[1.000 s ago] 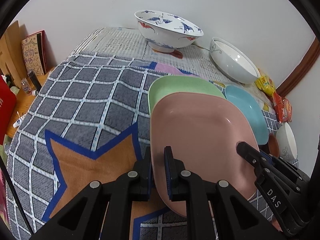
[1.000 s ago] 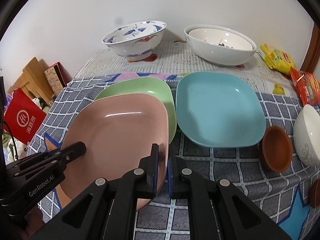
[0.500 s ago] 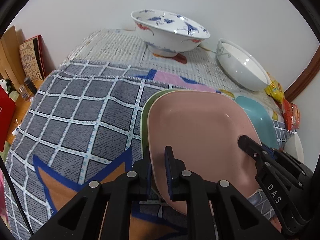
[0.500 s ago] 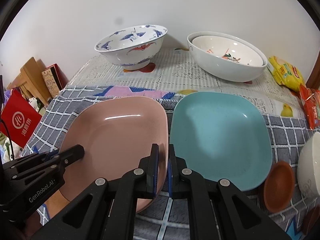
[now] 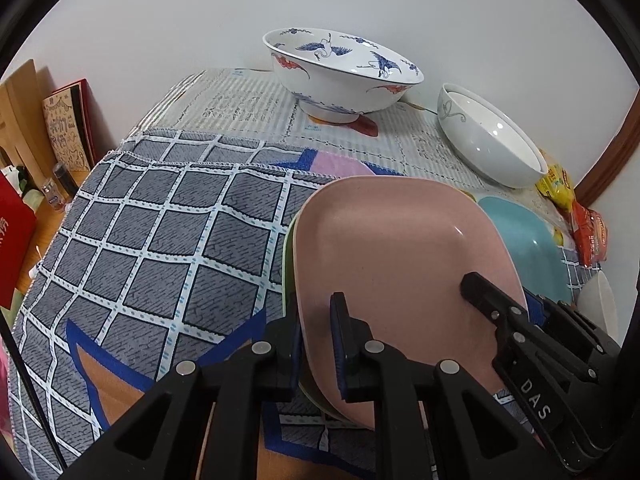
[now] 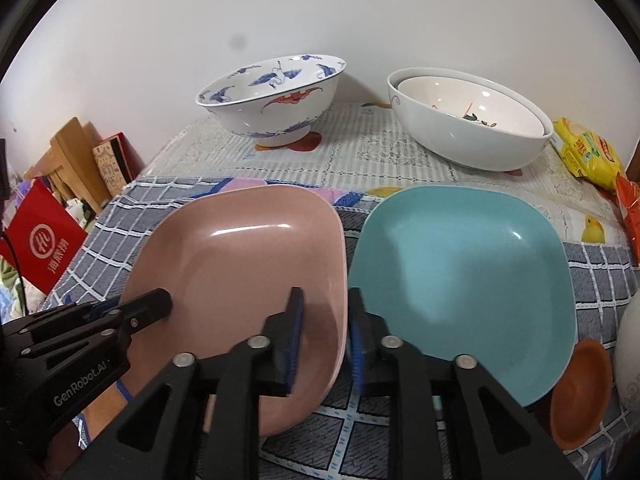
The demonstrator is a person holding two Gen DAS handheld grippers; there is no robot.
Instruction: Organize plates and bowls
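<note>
A pink plate (image 5: 400,264) (image 6: 248,272) lies on top of a green plate (image 5: 287,268), of which only a thin left edge shows. My left gripper (image 5: 318,320) (image 6: 148,308) is shut on the pink plate's near-left rim. At the plate's right rim my right gripper (image 6: 324,304) (image 5: 504,296) has its jaws opening. The rim stands between them, and the left pad is off it. A blue plate (image 6: 460,276) (image 5: 524,248) lies flat just right of the pink one.
A crane-painted bowl (image 6: 272,100) and a white bowl (image 6: 468,128) with a smaller one nested inside stand by the far wall. Right of the blue plate are a small brown dish (image 6: 580,392), another white bowl (image 6: 630,348) and snack packets (image 6: 588,152). A red bag (image 6: 40,240) lies beyond the table's left edge.
The pink plate has travelled away from me, from half over the green plate to squarely on it, hiding most of the green. The right gripper's jaws have parted; the left still pinches the rim.
</note>
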